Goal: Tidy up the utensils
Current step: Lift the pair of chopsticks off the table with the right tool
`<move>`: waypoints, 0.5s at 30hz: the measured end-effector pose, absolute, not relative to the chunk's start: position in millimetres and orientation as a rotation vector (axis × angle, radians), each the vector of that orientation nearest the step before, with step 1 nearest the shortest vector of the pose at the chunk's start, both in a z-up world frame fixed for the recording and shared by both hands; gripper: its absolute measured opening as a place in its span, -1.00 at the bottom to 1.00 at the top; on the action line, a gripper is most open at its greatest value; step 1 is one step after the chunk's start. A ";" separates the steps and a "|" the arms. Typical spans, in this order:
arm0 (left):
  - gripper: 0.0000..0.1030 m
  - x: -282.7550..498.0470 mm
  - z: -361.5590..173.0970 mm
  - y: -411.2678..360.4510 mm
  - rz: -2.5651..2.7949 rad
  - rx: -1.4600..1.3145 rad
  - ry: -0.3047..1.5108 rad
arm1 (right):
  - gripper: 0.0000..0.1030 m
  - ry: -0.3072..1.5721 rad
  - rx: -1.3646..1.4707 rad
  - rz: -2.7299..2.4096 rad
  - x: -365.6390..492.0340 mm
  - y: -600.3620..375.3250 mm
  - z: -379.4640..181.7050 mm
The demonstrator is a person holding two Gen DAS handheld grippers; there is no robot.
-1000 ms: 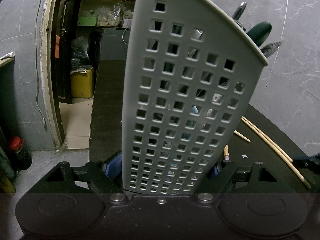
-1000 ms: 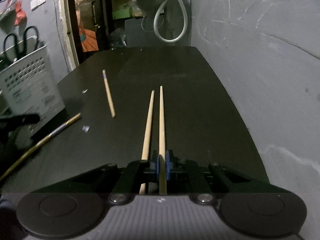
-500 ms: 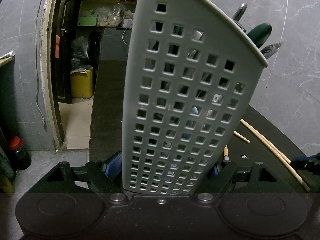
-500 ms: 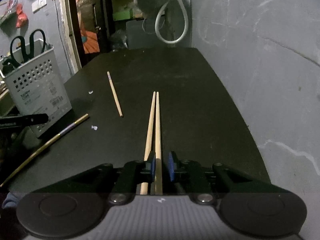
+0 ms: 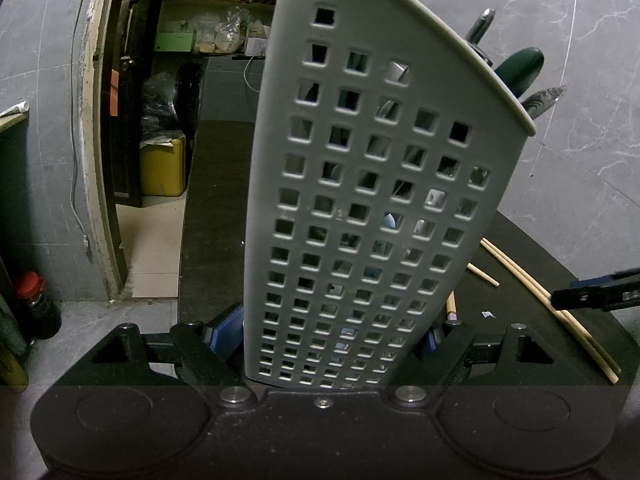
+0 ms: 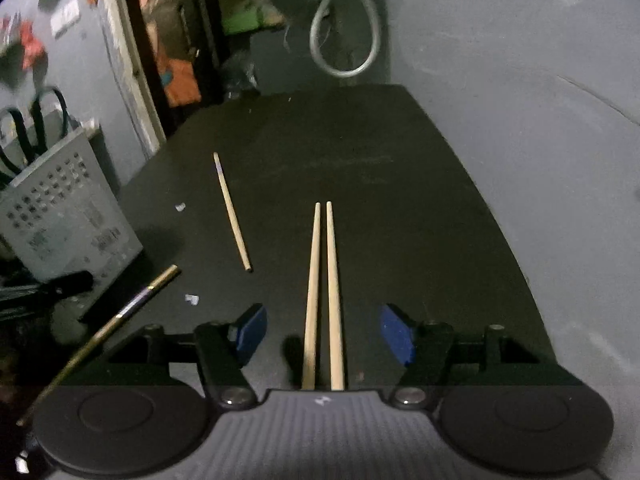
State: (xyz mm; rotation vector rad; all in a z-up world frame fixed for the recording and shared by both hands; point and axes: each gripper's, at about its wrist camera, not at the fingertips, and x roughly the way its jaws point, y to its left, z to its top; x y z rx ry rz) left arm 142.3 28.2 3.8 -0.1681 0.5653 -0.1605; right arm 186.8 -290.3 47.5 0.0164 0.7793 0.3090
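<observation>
Since the earlier frame the right gripper (image 6: 322,334) has gone from clamped on one of the pale chopsticks (image 6: 325,280) to spread wide; its jaws are opening, and both chopsticks lie between the blue pads, touched by neither. The left gripper (image 5: 334,334) remains clenched on the perforated utensil caddy (image 5: 372,200), which stands near the left edge of the tabletop (image 6: 420,200).

Hazards:
- The released pair can roll apart on the bare top; a re-grasp may then catch only one stick.
- A slim dark-and-gold chopstick (image 6: 120,316) lies near the front left, just beside the caddy; a careless sweep could push it off.
- Lifting the pair toward the caddy risks striking the scissors (image 6: 36,128) that stand in it.

Clearance: the middle and right of the tabletop are open up to the wall. A third pale stick (image 6: 232,212) lies left of the pair.
</observation>
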 end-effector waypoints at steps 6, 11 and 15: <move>0.62 142.4 3.7 28.7 -0.163 -0.172 0.565 | 0.02 0.873 -0.126 0.334 210.0 -268.5 43.5; 0.62 142.9 3.1 28.7 -0.170 -0.178 0.564 | -0.71 0.905 -0.130 0.354 208.8 -267.8 46.1; 0.62 142.8 3.1 28.9 -0.171 -0.178 0.564 | -0.66 0.957 -0.161 0.354 213.5 -264.9 51.0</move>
